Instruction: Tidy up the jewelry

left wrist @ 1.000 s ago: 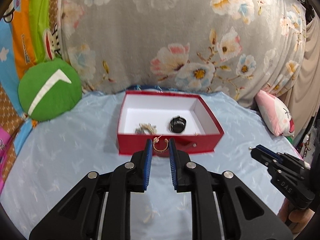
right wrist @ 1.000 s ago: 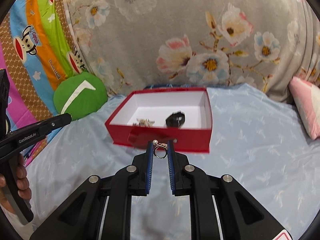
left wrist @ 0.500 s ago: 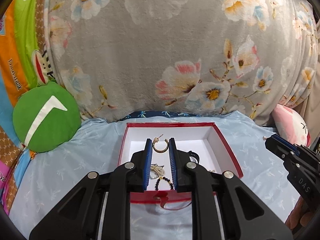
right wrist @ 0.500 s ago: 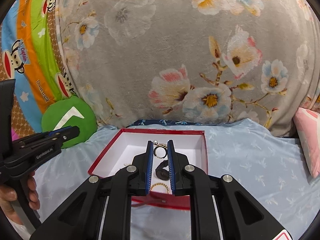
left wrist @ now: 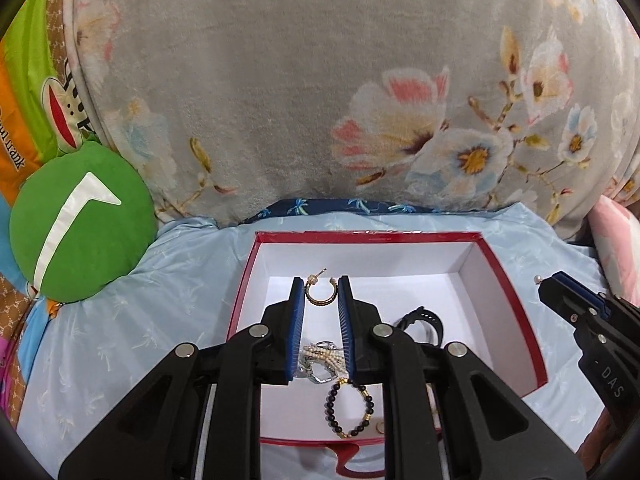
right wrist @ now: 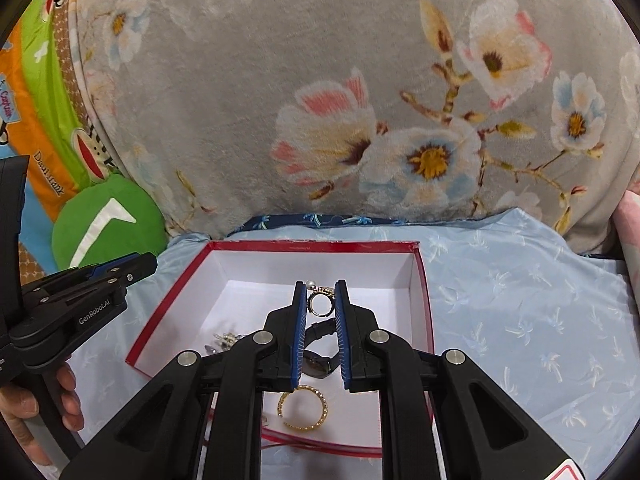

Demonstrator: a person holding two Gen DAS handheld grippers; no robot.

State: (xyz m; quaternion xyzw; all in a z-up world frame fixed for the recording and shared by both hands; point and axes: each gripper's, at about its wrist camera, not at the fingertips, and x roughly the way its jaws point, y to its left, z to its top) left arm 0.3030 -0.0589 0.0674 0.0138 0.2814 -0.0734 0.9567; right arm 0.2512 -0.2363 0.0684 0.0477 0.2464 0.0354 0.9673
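Both grippers now over the red box, vs in front of it 1 s ago; box interior fills the lower view. Left gripper clamps a gold hoop earring; right gripper clamps a pearl-topped gold ring. Inside on white card: beaded bracelet, black watch, thin gold bangle. Bedsheet pale blue, satiny.

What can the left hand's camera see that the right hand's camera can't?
Only the left wrist view shows the gold hoop earring pinched in the left gripper, and a dark bead bracelet in the box. Only the right wrist view shows the pearl ring pinched in the right gripper, and a gold bangle. Both show the red box, the black watch and the green cushion.
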